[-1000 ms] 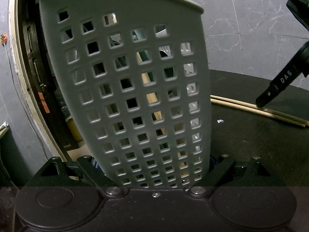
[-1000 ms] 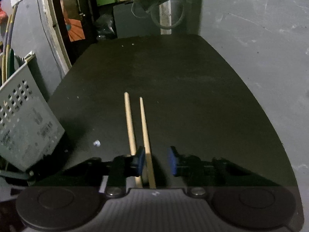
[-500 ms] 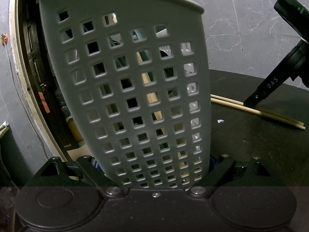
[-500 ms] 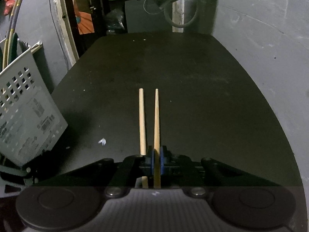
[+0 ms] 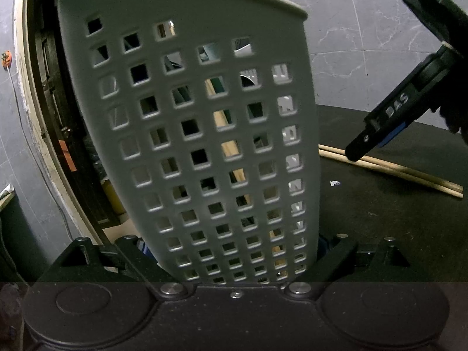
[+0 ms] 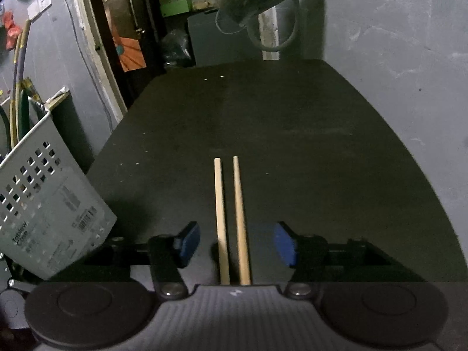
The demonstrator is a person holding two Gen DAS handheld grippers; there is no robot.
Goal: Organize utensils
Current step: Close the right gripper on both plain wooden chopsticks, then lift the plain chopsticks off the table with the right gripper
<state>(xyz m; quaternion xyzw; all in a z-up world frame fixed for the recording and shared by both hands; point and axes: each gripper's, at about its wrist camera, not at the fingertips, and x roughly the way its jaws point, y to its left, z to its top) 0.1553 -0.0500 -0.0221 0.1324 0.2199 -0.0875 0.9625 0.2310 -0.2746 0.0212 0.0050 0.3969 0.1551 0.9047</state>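
Wooden chopsticks lie side by side on the black counter, between the right gripper jaws, which have just been opening, pads clear. Left gripper jaws clamp the perforated grey basket.

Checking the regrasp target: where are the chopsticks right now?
In the right wrist view the chopsticks lie side by side on the black table, between the open right gripper fingers, untouched; the tilted grey basket stands off to the left.
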